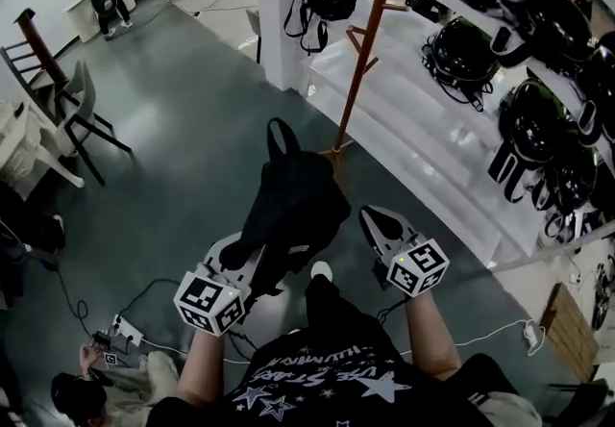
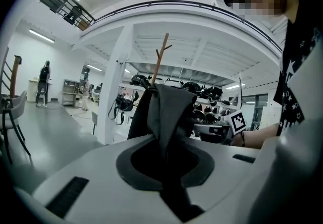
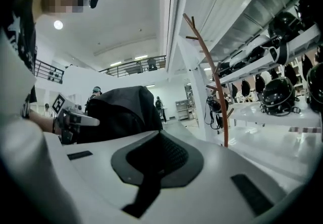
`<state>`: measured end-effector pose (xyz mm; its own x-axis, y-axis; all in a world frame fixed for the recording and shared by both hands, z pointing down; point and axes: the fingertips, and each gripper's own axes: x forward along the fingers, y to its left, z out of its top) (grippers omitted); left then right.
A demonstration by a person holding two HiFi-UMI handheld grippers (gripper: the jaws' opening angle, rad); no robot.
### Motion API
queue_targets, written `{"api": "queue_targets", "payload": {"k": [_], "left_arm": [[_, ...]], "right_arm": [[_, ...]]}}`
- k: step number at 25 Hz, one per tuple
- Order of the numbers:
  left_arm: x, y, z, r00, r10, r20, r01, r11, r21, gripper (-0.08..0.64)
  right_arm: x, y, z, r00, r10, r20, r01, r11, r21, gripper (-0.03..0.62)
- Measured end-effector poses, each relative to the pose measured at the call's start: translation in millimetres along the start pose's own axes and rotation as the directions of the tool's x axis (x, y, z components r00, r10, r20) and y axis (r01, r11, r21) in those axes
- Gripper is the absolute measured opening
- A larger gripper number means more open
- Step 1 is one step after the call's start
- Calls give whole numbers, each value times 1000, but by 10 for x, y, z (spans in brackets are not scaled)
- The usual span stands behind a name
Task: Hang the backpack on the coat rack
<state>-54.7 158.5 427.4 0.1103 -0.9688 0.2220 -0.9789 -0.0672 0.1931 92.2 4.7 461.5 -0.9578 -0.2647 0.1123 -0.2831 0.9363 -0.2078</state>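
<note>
A black backpack (image 1: 293, 204) hangs in front of me, its top loop (image 1: 281, 137) standing up. My left gripper (image 1: 242, 260) is shut on a fold of its dark fabric (image 2: 169, 112), which rises straight out of the closed jaws of that gripper (image 2: 165, 160). My right gripper (image 1: 371, 217) is beside the backpack on the right, apart from it. In its own view the right gripper (image 3: 157, 155) has its jaws together with nothing between them, and the backpack (image 3: 118, 112) bulks to the left. The orange-brown coat rack (image 1: 363, 60) stands just beyond the backpack; its branched top (image 3: 199, 41) is bare.
White shelving (image 1: 423, 156) with several black helmets (image 1: 461, 55) runs along the right. A white pillar (image 1: 279, 2) with a black bag (image 1: 325, 0) stands behind the rack. Chairs (image 1: 67, 117) are at the left. A crouching person (image 1: 86, 387) and floor cables (image 1: 120, 329) are at lower left.
</note>
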Motion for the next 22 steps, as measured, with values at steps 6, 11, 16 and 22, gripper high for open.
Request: {"api": "queue_targets", "payload": {"k": [6,11,16,22], "left_arm": [[690,391,260,1000,-16,-19,16,1000,3,49],[1330,651,527,999,-36,-10,36,999,15,49],[1914,793,690,998,-65,-19,65,997,33,49],[2385,869,843,992,-121,-33,123,992,37,49]], "right_arm": [[565,-738,179,1000,-24,-1,24,1000,-5,12],[904,-1248,345,1000,-24,13,24,1000,5,12],[1100,-1689,445,999,-23,28,23,1000,8,12],[1247,-2108,667,996,-62,71,62,998,4,12]]}}
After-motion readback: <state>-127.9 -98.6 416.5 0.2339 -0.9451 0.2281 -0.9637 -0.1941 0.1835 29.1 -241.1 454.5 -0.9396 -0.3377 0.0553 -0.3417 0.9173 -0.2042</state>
